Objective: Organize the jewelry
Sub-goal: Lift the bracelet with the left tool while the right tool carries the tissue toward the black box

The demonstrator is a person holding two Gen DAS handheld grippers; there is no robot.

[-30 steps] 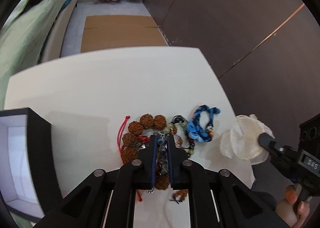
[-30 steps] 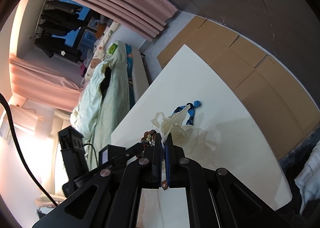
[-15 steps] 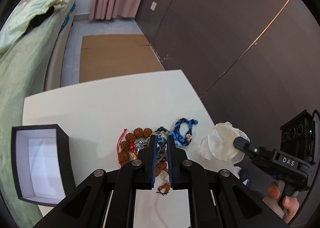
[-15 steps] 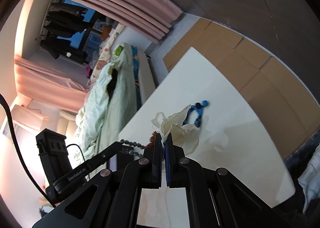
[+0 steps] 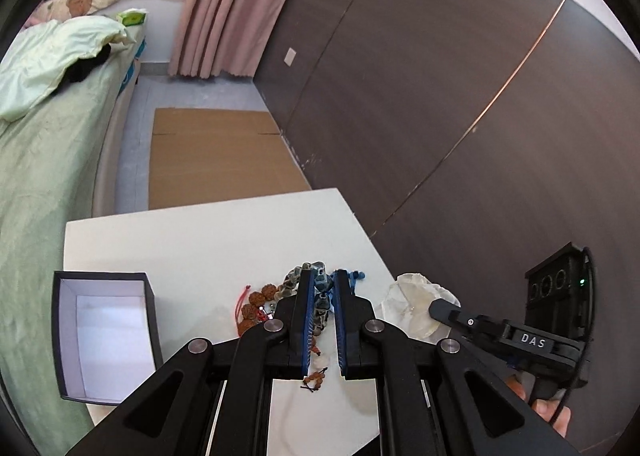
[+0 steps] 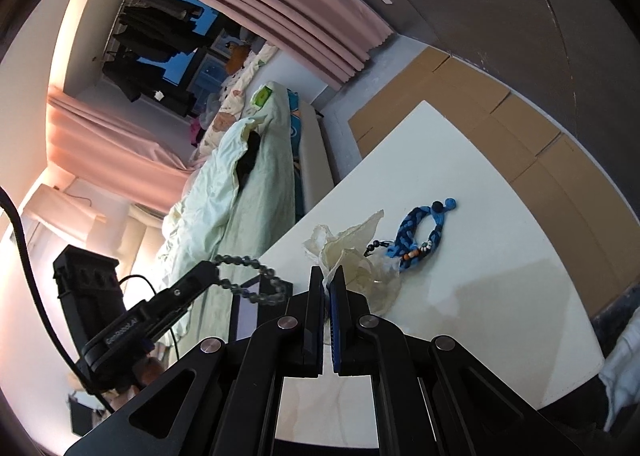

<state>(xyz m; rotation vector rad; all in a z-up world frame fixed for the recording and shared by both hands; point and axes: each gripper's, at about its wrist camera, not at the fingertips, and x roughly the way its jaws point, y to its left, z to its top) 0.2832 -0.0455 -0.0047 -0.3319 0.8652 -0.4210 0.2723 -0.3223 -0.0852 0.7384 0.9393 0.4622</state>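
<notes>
With jaws clamped on the grey bead strand [image 6: 248, 280], left gripper [image 5: 322, 320] holds it above worktop [image 5: 192, 240] — prob. for box [image 5: 104, 332]. Right gripper [image 6: 329, 320] pinches pouch [image 6: 356, 252] w/ jaws closed.

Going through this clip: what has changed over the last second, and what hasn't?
The left gripper, jaws already shut on the grey bead strand, has risen well above the table, lifting the strand out of the pile so it now hangs in the air. The brown bead bracelet and blue braided bracelet stayed on the table. The right gripper still pinches the translucent pouch. The open box has not moved.
</notes>
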